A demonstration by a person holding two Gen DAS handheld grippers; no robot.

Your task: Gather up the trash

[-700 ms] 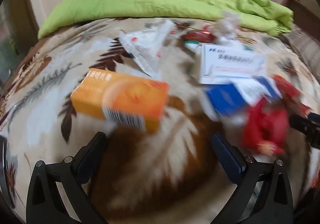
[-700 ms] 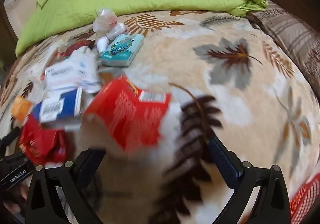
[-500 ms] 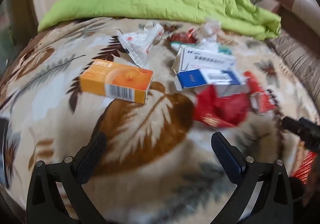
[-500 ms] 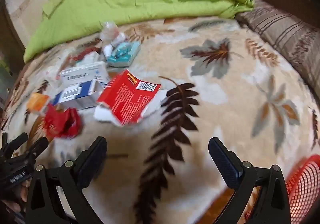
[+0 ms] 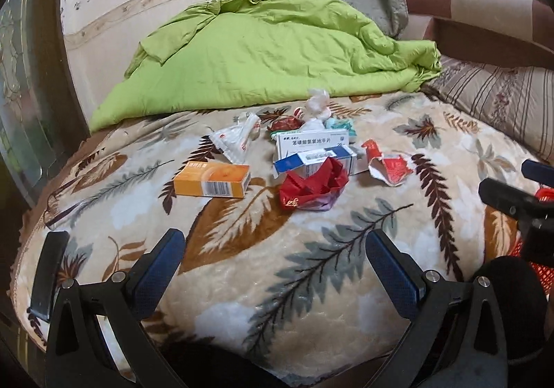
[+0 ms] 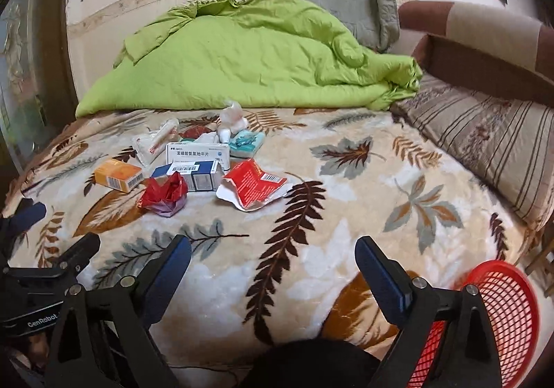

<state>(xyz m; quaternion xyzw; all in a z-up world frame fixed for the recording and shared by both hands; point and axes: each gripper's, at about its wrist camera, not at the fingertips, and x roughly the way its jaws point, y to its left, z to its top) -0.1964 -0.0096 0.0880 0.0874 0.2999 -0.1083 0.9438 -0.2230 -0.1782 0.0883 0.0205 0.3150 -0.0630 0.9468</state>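
Left wrist view: the left tool (image 5: 275, 260) hangs spread wide and empty above the leaf-print blanket (image 5: 311, 270) on the bed. Ahead lies the trash in a loose cluster: an orange box (image 5: 212, 179), a crumpled red wrapper (image 5: 311, 189), a white-and-blue box (image 5: 313, 145), and a torn red packet (image 5: 389, 166) off to the right.

Right wrist view: the right tool (image 6: 273, 270) is spread too, gripping nothing. The trash sits well ahead to the left, near the green quilt (image 6: 249, 59). A red mesh basket (image 6: 498, 312) sits at the lower right, beside the tool.
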